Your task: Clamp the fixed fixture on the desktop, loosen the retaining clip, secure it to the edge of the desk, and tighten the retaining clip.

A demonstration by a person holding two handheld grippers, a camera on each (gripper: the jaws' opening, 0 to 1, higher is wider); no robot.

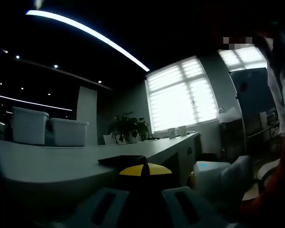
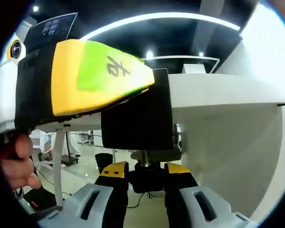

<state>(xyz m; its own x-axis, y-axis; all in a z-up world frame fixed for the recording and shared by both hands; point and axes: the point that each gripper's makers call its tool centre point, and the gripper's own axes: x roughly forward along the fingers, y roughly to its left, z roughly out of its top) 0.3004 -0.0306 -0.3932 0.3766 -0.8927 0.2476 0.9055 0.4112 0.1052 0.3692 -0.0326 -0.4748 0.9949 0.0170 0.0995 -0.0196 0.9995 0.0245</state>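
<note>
The black clamp fixture (image 2: pixel 137 118) sits on the edge of the white desk (image 2: pixel 228 92), seen from below in the right gripper view. Its threaded screw (image 2: pixel 143 154) runs down to a black knob (image 2: pixel 145 179). My right gripper (image 2: pixel 146 172) is shut on that knob, a yellow-tipped jaw on either side. The left gripper (image 2: pixel 92 71), yellow with a green label, lies over the fixture's top from the left. In the left gripper view, my left gripper (image 1: pixel 145 170) is shut, its yellow tips meeting at the fixture's flat black top plate (image 1: pixel 122 160) on the desk (image 1: pixel 47 164).
Two white bins (image 1: pixel 47 128) and a potted plant (image 1: pixel 128 127) stand far along the desk. The right gripper's white body (image 1: pixel 210 176) and an orange sleeve (image 1: pixel 270 190) are low on the right. A hand (image 2: pixel 19 161) shows at the left, with the office floor below the desk.
</note>
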